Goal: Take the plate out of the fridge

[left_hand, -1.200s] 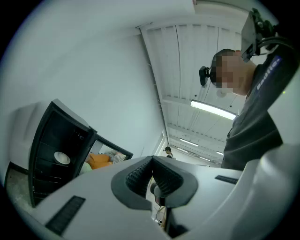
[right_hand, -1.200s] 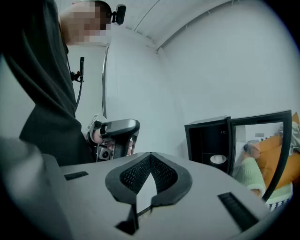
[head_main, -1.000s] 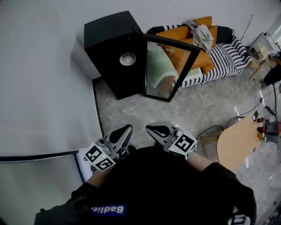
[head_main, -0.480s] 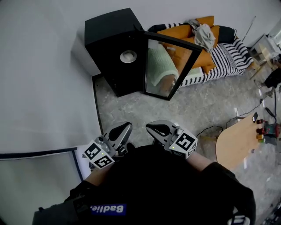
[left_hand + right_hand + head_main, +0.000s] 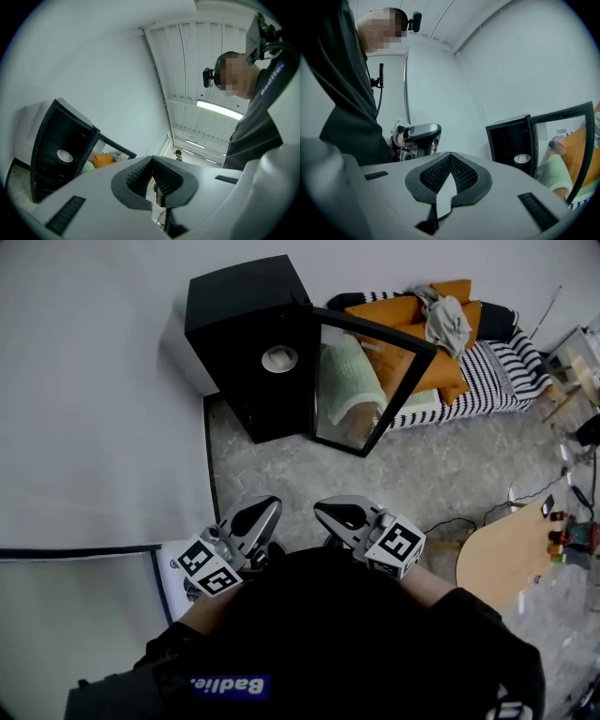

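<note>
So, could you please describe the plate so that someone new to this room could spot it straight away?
Against the white wall stands a black fridge with its glass door swung open. Inside, on a shelf, sits the plate: small, round and pale, the only light thing in the dark interior.

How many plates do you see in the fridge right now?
1: a white plate on a shelf inside the open black fridge; darker shelves may hide more.

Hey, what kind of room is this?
Probably a staged living corner in a workshop-like hall: an open black mini fridge on the floor, a striped sofa with orange cushions, and strip lights overhead.
</note>
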A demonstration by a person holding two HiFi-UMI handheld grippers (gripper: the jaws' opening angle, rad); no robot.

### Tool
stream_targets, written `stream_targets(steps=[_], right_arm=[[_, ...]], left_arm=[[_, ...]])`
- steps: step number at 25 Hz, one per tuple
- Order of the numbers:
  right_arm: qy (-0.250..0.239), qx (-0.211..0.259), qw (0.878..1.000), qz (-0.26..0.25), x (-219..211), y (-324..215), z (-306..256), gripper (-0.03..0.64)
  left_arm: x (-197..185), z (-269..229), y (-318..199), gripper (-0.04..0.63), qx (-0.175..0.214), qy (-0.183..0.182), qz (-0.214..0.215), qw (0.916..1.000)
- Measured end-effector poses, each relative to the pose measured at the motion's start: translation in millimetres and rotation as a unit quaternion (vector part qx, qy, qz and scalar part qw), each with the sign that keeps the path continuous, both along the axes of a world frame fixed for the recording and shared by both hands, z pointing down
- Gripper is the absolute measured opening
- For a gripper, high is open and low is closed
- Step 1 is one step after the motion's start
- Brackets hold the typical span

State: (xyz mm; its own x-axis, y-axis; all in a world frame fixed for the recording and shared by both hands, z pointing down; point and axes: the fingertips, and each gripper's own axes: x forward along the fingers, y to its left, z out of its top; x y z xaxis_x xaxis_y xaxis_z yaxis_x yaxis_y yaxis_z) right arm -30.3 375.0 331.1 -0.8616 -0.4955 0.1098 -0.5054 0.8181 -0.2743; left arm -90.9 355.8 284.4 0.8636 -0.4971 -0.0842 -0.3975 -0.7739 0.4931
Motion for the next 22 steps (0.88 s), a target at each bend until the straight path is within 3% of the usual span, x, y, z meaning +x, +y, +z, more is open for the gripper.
stream_targets(steps=[7, 11, 16, 22], right_arm=[[0.013, -0.017, 1.0, -0.022, 38.4, 1.8, 18.0, 0.008], [0.004, -0.012, 1.0, 0.002, 56.4, -7.3, 18.5, 0.008], [0.01, -0.018, 1.0, -0.003, 63.5, -16.1, 26.0, 0.008], [0.023, -0.01, 1.0, 0.004, 70.1, -37.3, 29.7, 0.008]], left_arm=[[24.4, 3.8, -1.4, 0.006, 0.003, -0.005, -0.037, 0.9993], [33.0, 5.6, -2.9, 0.006, 0.0, -0.008, -0.055, 0.9985], [42.6, 7.7, -10.0, 0.006, 0.0, -0.016, -0.061, 0.998], [40.1, 12.2, -31.2, 0.006, -0.006, -0.001, -0.07, 0.9976]])
